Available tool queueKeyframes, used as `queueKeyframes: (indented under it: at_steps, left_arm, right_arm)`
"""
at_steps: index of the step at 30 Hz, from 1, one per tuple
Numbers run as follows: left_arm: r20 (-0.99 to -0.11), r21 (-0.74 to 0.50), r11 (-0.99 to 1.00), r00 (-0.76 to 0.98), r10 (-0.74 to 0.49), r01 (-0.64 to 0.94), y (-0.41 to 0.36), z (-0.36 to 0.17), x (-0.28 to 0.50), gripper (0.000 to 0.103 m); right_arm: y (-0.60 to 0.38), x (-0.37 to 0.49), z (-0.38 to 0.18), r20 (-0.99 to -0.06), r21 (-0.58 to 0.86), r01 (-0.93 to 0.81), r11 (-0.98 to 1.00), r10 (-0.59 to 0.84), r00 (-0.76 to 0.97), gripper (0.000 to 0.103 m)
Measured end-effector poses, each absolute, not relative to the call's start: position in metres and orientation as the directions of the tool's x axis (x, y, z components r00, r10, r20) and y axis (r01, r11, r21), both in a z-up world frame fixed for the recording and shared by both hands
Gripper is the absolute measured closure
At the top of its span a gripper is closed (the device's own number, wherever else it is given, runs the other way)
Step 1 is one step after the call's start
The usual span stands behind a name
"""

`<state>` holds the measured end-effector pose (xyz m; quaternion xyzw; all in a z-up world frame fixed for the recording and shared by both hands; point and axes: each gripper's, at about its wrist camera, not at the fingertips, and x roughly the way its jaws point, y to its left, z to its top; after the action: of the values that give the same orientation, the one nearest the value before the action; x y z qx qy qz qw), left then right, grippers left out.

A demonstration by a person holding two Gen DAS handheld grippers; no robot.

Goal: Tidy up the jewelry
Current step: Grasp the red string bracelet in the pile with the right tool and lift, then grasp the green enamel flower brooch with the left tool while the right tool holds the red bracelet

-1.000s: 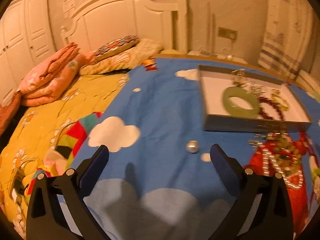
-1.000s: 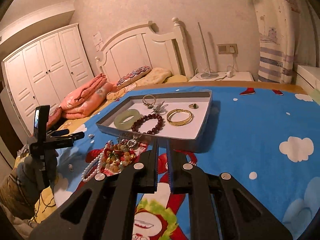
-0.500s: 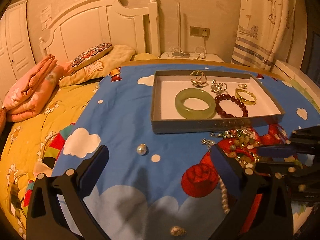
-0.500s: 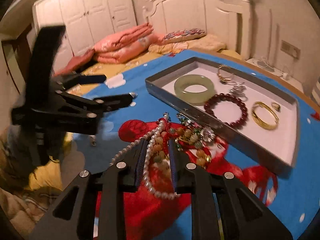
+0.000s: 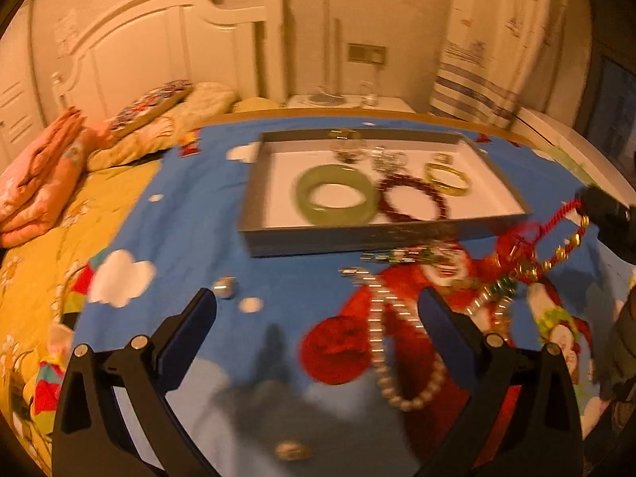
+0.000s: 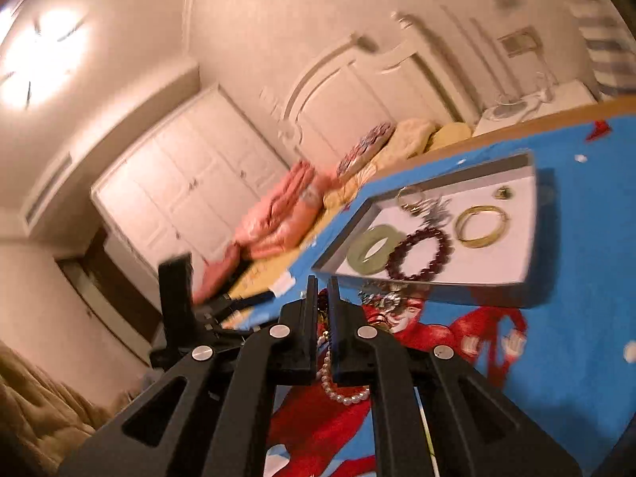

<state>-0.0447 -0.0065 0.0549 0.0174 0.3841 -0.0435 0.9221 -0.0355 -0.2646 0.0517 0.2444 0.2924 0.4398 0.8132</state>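
Currently, tray (image 5: 357, 234) holds three bracelets; beside it, my right hand-held gripper (image 6: 325, 310) pinches one red-gold strand (image 5: 556, 242); left hand-held gripper (image 5: 318, 310) wide.

A tray (image 5: 369, 234) sits on the bed (image 5: 190, 230), toward its head end, well in from the side edges. In the tray, a wide bangle (image 5: 337, 194) lies at the left, a bead bracelet (image 5: 411, 198) just beside it at the middle, and a thin bangle (image 5: 447, 179) to the right of that; smaller pieces (image 5: 381, 157) lie along the tray's far wall. On the bed before the tray's near wall lies a tangle of chains (image 5: 489, 278), and a pearl strand (image 5: 391, 342) runs from it toward the foot. A single bead (image 5: 223, 287) rests on the bed left of the strand, near the tray's near-left corner. Folded quilts (image 5: 39, 183) and pillows (image 5: 159, 119) lie at the bed's far-left corner, against the headboard (image 5: 159, 51).
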Motion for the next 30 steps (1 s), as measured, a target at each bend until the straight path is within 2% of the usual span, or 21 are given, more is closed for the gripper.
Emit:
queueKeyframes:
  at_steps: [2,5,6,8,10,20,23,26,30]
  left_arm:
    - [-0.715,-0.009,0.991,0.692,-0.100,0.134,-0.020,0.054,-0.044,0.003]
    - [-0.717,0.004,0.981,0.684,-0.134,0.196,-0.042,0.053,-0.045,0.003]
    - [-0.718,0.011,0.976,0.681,-0.144,0.218,-0.049,0.052,-0.046,0.003]
    - [-0.721,0.026,0.967,0.675,-0.158,0.254,-0.063,0.051,-0.047,0.003]
    - [-0.725,0.029,0.960,0.667,-0.172,0.279,-0.072,0.049,-0.046,0.003]
    - [-0.746,0.065,0.889,0.614,-0.259,0.454,-0.125,0.043,-0.054,0.003]
    - [-0.748,0.063,0.896,0.615,-0.249,0.439,-0.125,0.041,-0.050,0.003]
    - [-0.759,-0.032,0.933,0.598,-0.255,0.358,-0.107,0.038,-0.028,0.003]
    - [-0.757,-0.156,0.960,0.595,-0.269,0.234,-0.080,0.035,0.004,0.015]
  right_arm:
    - [-0.277,-0.035,0.052,-0.205,0.699,-0.558,0.448,0.872,0.444,0.097]
    - [-0.304,-0.042,0.055,-0.055,0.747,-0.571,0.340,0.888,0.456,0.097]
    - [-0.307,-0.046,0.057,-0.060,0.734,-0.574,0.363,0.877,0.477,0.097]
    - [-0.311,-0.050,0.060,-0.188,0.660,-0.536,0.527,0.806,0.562,0.096]
    - [-0.317,-0.049,0.056,-0.167,0.684,-0.531,0.500,0.816,0.553,0.096]
    - [-0.329,-0.050,0.038,-0.215,0.684,-0.483,0.547,0.784,0.583,0.096]
    - [-0.334,-0.049,0.035,-0.210,0.692,-0.477,0.543,0.783,0.586,0.096]
    - [-0.331,-0.048,0.036,-0.218,0.681,-0.482,0.550,0.782,0.584,0.096]
    - [-0.329,-0.053,0.037,-0.227,0.670,-0.488,0.559,0.781,0.582,0.096]
